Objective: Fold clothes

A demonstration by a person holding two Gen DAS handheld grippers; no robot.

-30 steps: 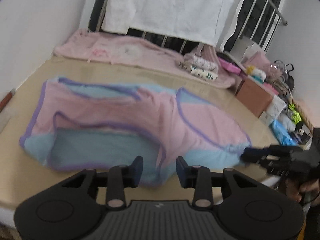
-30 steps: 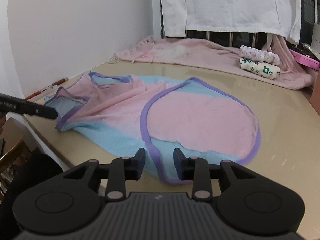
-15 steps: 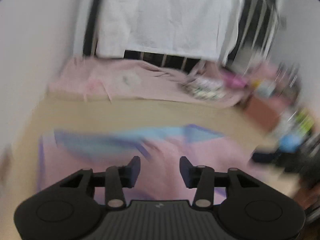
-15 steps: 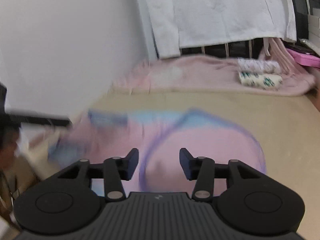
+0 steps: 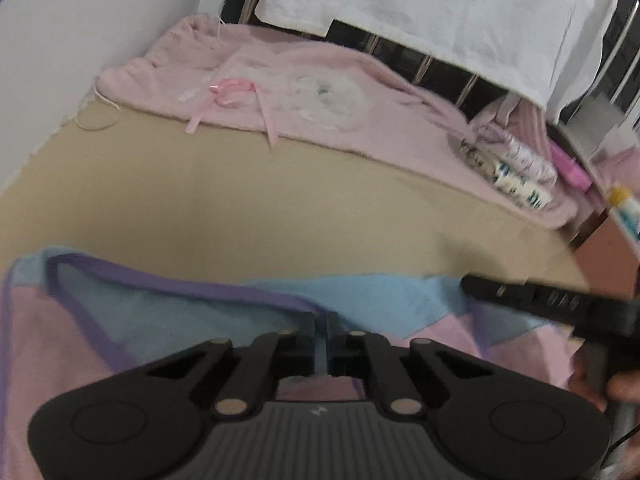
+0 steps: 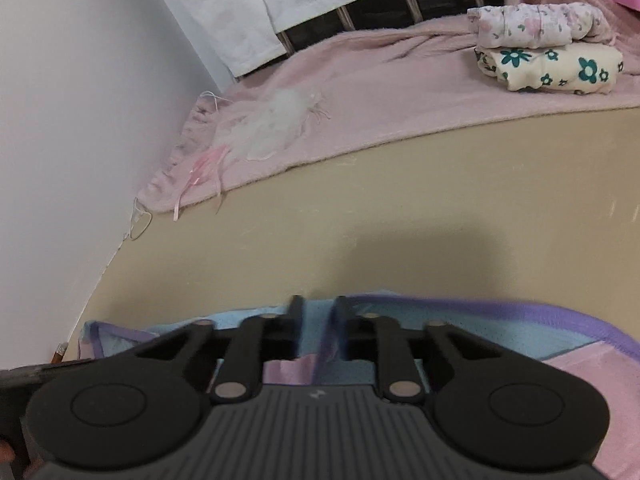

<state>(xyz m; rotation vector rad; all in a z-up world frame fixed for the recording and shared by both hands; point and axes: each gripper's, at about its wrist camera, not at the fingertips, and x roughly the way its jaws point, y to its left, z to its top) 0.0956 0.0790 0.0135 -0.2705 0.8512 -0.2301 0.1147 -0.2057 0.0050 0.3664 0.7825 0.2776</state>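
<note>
Both grippers advanced onto garment [image 5: 168,312]; left gripper [image 5: 321,334] clamped on hem, right gripper [image 6: 316,322] closing over hem. Risk: single-layer pinch slips.

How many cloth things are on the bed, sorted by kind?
Pink, blue and purple garment being folded: 1
Fuzzy pink blanket: 1
Folded flowery clothes, stacked: 2
White sheet hanging over the bed rail: 1
Total: 5

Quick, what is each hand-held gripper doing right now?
Left hand-held gripper: shut on the garment.
Right hand-held gripper: closing, garment's edge between its jaws.
</note>
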